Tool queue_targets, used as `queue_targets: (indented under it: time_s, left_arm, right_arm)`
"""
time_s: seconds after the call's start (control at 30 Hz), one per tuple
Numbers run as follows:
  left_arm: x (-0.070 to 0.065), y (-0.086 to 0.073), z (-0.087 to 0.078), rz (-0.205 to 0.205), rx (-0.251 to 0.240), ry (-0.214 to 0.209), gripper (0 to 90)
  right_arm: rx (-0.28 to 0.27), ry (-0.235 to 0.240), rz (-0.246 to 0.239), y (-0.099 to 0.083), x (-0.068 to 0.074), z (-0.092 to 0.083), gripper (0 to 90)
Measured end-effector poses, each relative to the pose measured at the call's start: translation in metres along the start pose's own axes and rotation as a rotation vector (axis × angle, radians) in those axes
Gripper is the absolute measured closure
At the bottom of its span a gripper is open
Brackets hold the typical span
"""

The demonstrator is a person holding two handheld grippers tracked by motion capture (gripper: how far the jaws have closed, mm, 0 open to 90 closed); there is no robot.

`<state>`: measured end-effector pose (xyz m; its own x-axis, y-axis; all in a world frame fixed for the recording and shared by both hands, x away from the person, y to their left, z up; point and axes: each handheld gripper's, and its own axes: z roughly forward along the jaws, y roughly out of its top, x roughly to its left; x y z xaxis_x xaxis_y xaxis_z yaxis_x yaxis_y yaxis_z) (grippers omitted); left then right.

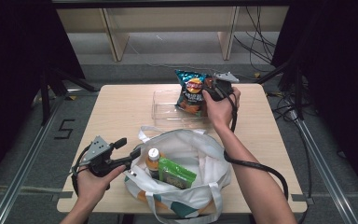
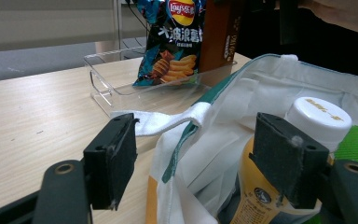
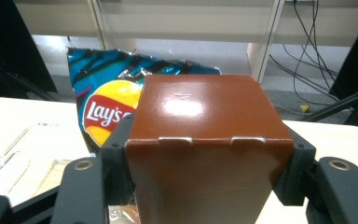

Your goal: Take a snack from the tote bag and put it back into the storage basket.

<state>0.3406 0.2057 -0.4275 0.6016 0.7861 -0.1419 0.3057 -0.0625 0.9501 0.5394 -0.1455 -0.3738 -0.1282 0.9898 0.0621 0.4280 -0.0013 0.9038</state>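
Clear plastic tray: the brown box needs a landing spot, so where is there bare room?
The clear plastic tray is bare on its left half, between its left wall and the blue crisp bag. Its right end is crowded: the right gripper holds the brown cardboard box against the bag. The table left of the tray is bare.

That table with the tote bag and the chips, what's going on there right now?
A person is working at a table with a gripper in each hand, apparently moving groceries between a white tote bag and a clear tray. The right gripper is shut on a brown box at the tray, right beside a bag of Lay's chips standing in it. The left gripper waits open at the bag's rim. A white-capped bottle and a green packet lie in the bag.
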Motion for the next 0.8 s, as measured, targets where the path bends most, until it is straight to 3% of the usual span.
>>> queue_targets:
  time_s: [0.17, 0.4, 0.5, 0.53, 0.57, 0.67, 0.8]
  left_arm:
    - [0.000, 0.000, 0.000, 0.005, 0.001, -0.001, 30.0]
    - [0.000, 0.000, 0.000, 0.005, 0.002, -0.001, 29.9]
    - [0.000, 0.000, 0.000, 0.006, 0.002, -0.002, 29.9]
    - [0.000, 0.000, 0.000, 0.005, 0.002, -0.002, 30.0]
    - [0.000, 0.000, 0.000, 0.004, 0.000, -0.001, 29.9]
    - [0.000, 0.000, 0.000, -0.001, -0.008, -0.006, 30.0]
    - [-0.001, 0.000, 0.000, 0.006, 0.000, -0.001, 29.9]
  right_arm:
    - [0.002, -0.002, -0.030, -0.003, -0.001, 0.002, 38.4]
    - [0.017, 0.006, -0.032, -0.007, -0.003, 0.004, 38.2]
    - [0.048, 0.007, -0.032, -0.011, -0.003, 0.006, 38.2]
    - [0.049, 0.003, -0.016, -0.013, -0.002, 0.007, 38.1]
    - [0.035, 0.002, -0.063, -0.014, -0.005, 0.009, 38.1]
    - [0.047, -0.003, -0.024, -0.014, -0.001, 0.007, 38.0]
    - [0.051, -0.003, -0.009, -0.015, 0.000, 0.006, 37.7]
